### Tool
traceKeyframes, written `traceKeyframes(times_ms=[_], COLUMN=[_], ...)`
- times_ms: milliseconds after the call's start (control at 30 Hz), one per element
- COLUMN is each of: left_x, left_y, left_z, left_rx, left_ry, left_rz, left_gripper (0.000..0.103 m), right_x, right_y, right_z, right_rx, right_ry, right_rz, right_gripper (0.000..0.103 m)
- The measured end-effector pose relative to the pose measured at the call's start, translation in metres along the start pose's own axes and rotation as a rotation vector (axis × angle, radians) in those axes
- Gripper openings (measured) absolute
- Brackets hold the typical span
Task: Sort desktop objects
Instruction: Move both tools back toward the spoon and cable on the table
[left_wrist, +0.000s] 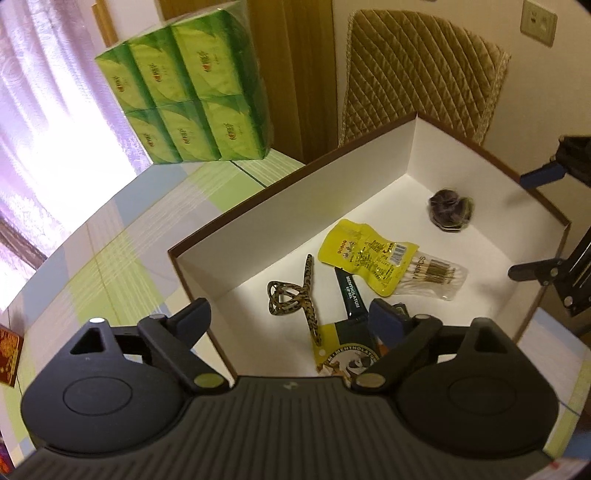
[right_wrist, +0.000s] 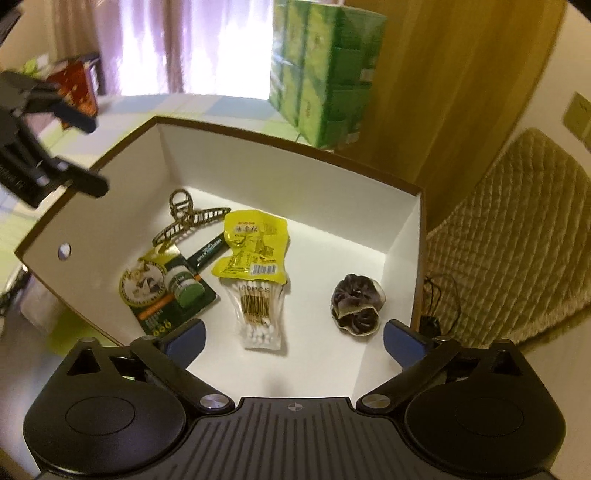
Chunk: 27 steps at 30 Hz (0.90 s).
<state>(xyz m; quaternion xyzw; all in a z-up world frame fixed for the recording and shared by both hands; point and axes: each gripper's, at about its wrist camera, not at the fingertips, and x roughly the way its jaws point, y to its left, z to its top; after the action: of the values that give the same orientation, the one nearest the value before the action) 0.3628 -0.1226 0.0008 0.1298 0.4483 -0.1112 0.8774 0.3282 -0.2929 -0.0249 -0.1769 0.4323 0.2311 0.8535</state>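
A white box with a brown rim (left_wrist: 295, 175) (right_wrist: 288, 146) holds a leopard-print hair claw (left_wrist: 299, 295) (right_wrist: 192, 218), a yellow pack of cotton swabs (left_wrist: 388, 264) (right_wrist: 255, 273), a green Mentholatum lip-balm card (left_wrist: 351, 343) (right_wrist: 166, 295) and a dark scrunchie (left_wrist: 450, 214) (right_wrist: 356, 304). My left gripper (left_wrist: 288, 317) is open and empty above the box's near corner. My right gripper (right_wrist: 293, 338) is open and empty over the box's near edge, between the swabs and the scrunchie. Each gripper shows in the other's view: the right one (left_wrist: 543, 221), the left one (right_wrist: 74, 151).
A green multipack of tissues (left_wrist: 188, 92) (right_wrist: 325, 70) stands on the checked tablecloth (left_wrist: 110, 236) behind the box. A quilted chair back (left_wrist: 421, 70) (right_wrist: 517, 229) is beside the table. A red box (right_wrist: 75, 88) sits at the far left.
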Motion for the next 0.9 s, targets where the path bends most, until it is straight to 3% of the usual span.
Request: traceKeyframes(times_ms=[433,900], left_x=[-0.043,-0.09], left_y=[-0.009,0.0], left_z=[-0.023,-0.065], left_rx=[-0.036,-0.078], left_ry=[-0.026,-0.052], left_rz=[0.008,0.028], left_gripper=[0.098,0.098], right_x=[-0.022,-0.048], right_y=[0.01,0.058], right_z=[-0.009,-0.019], right_rx=[0.127,0.155], right_ry=[-0.027,-0.069], right_rz=[-0.03,-0.041], right_gripper=[0.101,0.101])
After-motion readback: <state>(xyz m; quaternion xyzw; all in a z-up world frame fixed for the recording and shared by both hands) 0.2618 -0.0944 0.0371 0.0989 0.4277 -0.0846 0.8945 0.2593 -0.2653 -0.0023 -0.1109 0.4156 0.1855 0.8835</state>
